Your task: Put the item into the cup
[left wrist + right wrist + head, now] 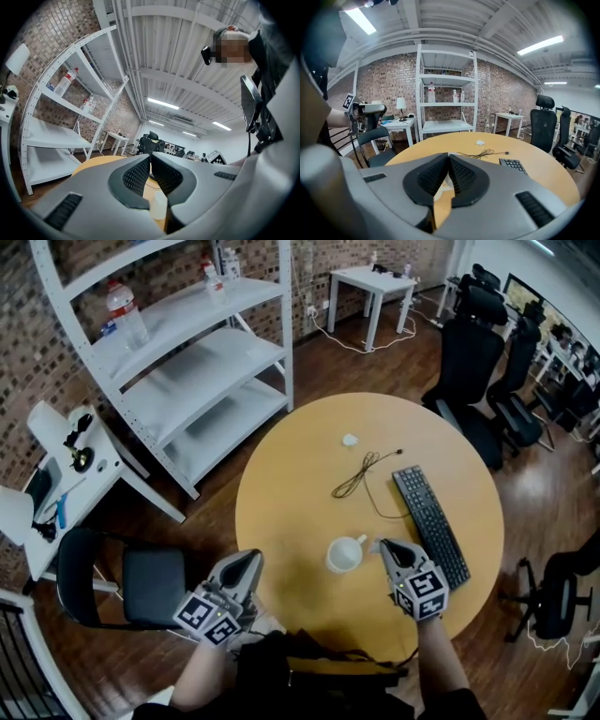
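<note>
Two grippers flank the white cup (345, 554) in the head view. The right gripper (385, 547) has its tips just beside the cup on the keyboard side. The left gripper (252, 561) sits farther off on the opposite side, at the edge of the table (281, 493). The item (350, 440), a small white lump, lies well beyond the cup, past a tangled cable (361, 474). A keyboard (429, 524) lies right of the cup. Neither tool is near the item, so the pick-up looks not yet begun, and any reach from the cup must cross the cable.

Left gripper view: the left gripper (150, 158) has its jaws together with nothing between them, and the cup (158, 206) shows below the tips.

Right gripper view: the right gripper (448, 157) has its jaws together and empty. It points across the table toward the item (480, 142), with the cable (483, 153) in front of it and the keyboard (513, 164) to the right.
</note>
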The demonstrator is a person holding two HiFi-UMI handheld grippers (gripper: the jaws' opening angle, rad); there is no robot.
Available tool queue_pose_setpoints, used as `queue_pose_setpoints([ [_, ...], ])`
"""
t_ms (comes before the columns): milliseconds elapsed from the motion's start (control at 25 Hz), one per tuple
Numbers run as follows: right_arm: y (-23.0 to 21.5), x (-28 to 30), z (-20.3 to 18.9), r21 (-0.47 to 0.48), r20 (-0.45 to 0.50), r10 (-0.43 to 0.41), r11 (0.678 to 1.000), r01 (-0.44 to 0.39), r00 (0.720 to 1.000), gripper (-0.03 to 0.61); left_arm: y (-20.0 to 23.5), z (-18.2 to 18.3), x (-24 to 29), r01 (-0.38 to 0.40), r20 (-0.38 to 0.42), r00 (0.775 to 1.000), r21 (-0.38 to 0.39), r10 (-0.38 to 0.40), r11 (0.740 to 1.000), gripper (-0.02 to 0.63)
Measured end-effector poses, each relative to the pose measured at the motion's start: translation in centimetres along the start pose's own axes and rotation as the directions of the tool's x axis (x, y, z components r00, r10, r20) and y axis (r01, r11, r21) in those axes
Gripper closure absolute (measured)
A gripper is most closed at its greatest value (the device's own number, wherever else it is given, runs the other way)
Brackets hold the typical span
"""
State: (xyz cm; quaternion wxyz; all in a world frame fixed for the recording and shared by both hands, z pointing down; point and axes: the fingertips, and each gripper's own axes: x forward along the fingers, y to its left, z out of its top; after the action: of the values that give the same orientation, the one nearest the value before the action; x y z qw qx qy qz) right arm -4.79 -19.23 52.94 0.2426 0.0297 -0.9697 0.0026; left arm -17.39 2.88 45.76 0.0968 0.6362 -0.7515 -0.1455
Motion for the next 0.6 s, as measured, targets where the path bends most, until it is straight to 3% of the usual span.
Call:
queue_pose_setpoints([
  [280, 3.1, 1.7, 1.8, -0.054, 0.005, 0.083, 0.995, -0.083, 0.997, 0.578, 1.2, 0.5, -3.1, -0.066, 0.023, 0.998, 0.002, 0.066, 0.998, 0.614],
  [600, 4.4, 4.3, -1.4, -0.058, -0.087, 0.071, 0.995, -0.076, 0.994, 0.540, 2.8, 0.5, -6.1, -0.123, 0.032, 0.992, 0.001, 0.123, 0.992, 0.614],
])
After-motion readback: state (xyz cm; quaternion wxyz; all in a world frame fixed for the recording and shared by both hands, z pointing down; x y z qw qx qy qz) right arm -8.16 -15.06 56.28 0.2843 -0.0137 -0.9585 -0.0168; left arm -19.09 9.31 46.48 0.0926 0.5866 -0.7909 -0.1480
